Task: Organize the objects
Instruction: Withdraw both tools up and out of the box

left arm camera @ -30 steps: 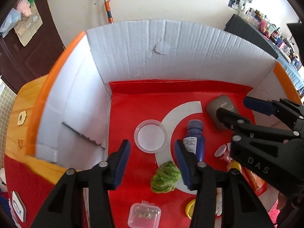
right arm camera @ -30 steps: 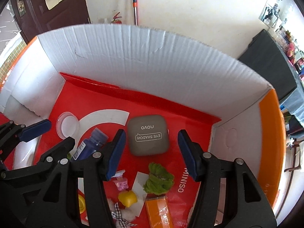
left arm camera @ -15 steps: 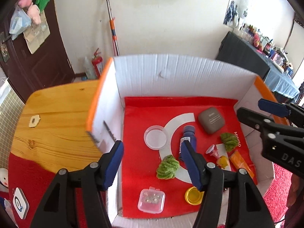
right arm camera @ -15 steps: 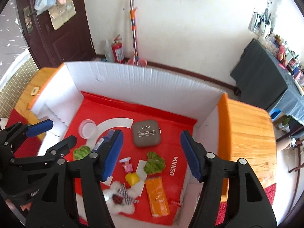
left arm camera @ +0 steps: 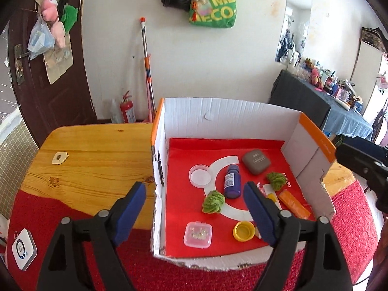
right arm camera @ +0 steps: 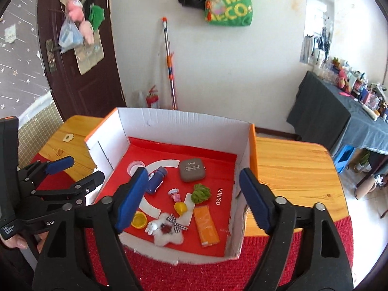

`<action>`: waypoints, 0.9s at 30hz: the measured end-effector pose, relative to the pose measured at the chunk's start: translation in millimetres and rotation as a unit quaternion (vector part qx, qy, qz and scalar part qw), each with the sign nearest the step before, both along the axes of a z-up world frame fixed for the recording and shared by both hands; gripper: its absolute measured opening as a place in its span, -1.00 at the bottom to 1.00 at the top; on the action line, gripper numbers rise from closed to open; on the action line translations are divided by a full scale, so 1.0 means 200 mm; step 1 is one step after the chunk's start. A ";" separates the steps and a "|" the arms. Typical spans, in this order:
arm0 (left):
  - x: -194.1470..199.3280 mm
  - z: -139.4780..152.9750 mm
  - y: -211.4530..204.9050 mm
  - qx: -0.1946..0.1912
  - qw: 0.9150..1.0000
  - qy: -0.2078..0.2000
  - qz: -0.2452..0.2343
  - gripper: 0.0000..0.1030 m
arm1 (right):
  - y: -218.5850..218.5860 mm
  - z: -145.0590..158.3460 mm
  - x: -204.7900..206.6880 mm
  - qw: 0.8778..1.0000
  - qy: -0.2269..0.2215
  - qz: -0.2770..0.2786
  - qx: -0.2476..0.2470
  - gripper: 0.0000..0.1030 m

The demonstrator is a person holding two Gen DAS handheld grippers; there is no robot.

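Note:
A white cardboard box with orange edges sits on the table, lined with a red sheet. Inside lie a blue bottle, a grey eye-shadow case, a clear round lid, two green scrunchies, a clear pill box, a yellow cap, an orange packet and a white plush bunny. My left gripper and right gripper are open and empty, held high above the box's near side.
The box stands on a round wooden table with a red mat at the front. A white square device lies at the front left. A door, a mop and a dark covered table stand behind.
Both grippers have pulled up and back out of the box, from close over its floor to well above its near edge. Both stayed open and empty.

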State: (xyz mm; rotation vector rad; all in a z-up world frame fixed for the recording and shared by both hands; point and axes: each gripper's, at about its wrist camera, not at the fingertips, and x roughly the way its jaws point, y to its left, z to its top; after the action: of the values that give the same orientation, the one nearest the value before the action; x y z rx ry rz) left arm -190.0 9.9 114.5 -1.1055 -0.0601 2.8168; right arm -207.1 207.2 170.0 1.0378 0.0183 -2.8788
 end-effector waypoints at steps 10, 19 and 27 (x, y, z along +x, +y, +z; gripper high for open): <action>0.12 -0.08 0.04 -0.009 0.998 0.059 -0.012 0.91 | 0.03 -0.11 0.20 0.998 0.059 -0.034 -0.002 0.79; 0.12 -0.16 0.06 -0.010 0.996 0.088 -0.018 0.99 | 0.05 -0.33 0.17 0.995 0.081 -0.050 -0.002 0.87; 0.09 -0.25 0.05 -0.012 0.996 0.089 -0.003 0.99 | 0.06 -0.46 0.09 0.997 0.064 -0.053 0.005 0.87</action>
State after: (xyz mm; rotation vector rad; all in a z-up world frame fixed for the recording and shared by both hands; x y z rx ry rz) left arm -172.5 19.7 65.3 -0.8534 -0.0066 2.9043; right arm -188.5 219.9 78.6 0.8809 -0.0158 -3.0388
